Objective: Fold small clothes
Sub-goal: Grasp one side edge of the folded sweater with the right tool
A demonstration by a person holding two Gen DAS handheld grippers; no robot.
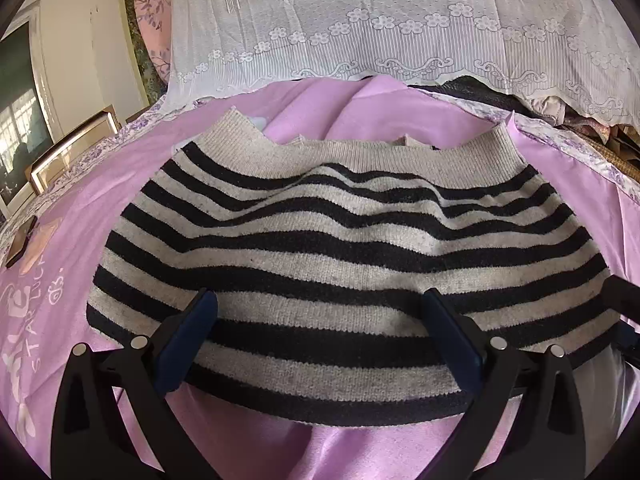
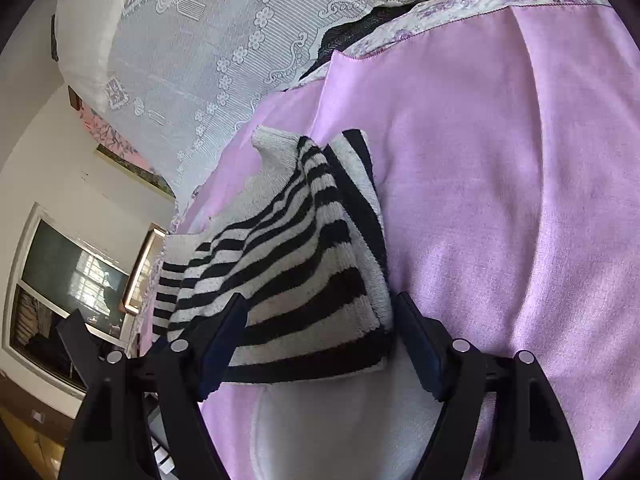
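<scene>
1. Lying flat on the pink bedsheet (image 1: 400, 112), the striped sweater (image 1: 344, 240) was spread wide, probably so its edges could be taken for a fold.
2. Both jaws of the left gripper (image 1: 320, 320) stood open over the near hem, pressing nothing.
3. Only the right-wrist view showed the sweater's side edge doubled in layers; the right gripper (image 2: 320, 328) straddled that corner, its jaws apart, and I could not tell whether they touched.
4. Only the left view showed a phone (image 1: 22, 240).
</scene>
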